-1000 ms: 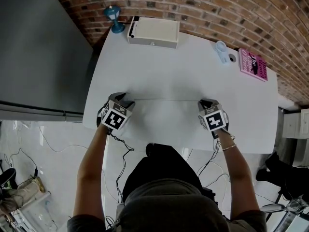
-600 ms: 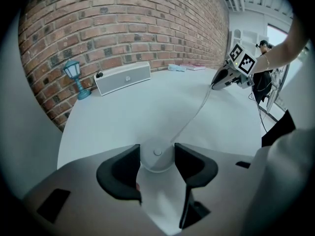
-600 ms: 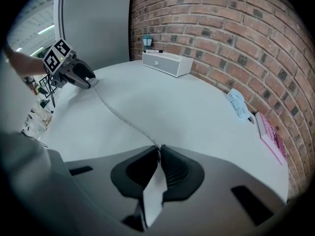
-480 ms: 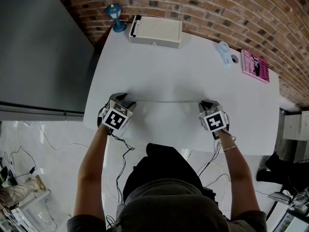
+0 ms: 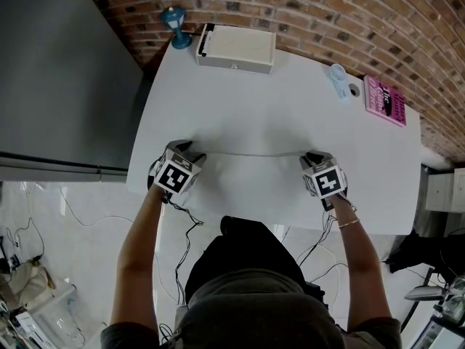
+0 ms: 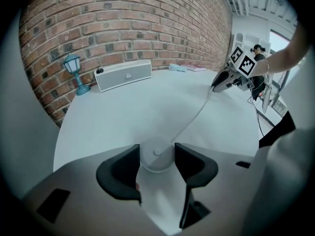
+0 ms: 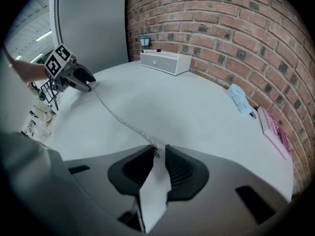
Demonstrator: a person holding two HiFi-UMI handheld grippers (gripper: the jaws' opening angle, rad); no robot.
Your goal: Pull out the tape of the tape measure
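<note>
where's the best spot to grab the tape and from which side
Take the tape at its free end, coming from the right, along the strip, away from the case that the left claw clamps: it is thin and flat, so pinch its faces. The right claw, whose jaws have just been opening, has that end at its mouth, unpinched.

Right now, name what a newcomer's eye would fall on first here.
A thin tape stretches across the white table between the two tools. The left hand-held gripper clamps the round white tape measure. The right hand-held gripper, whose jaws have just been opening, has the tape's end between them. Behind runs a red brick wall.
</note>
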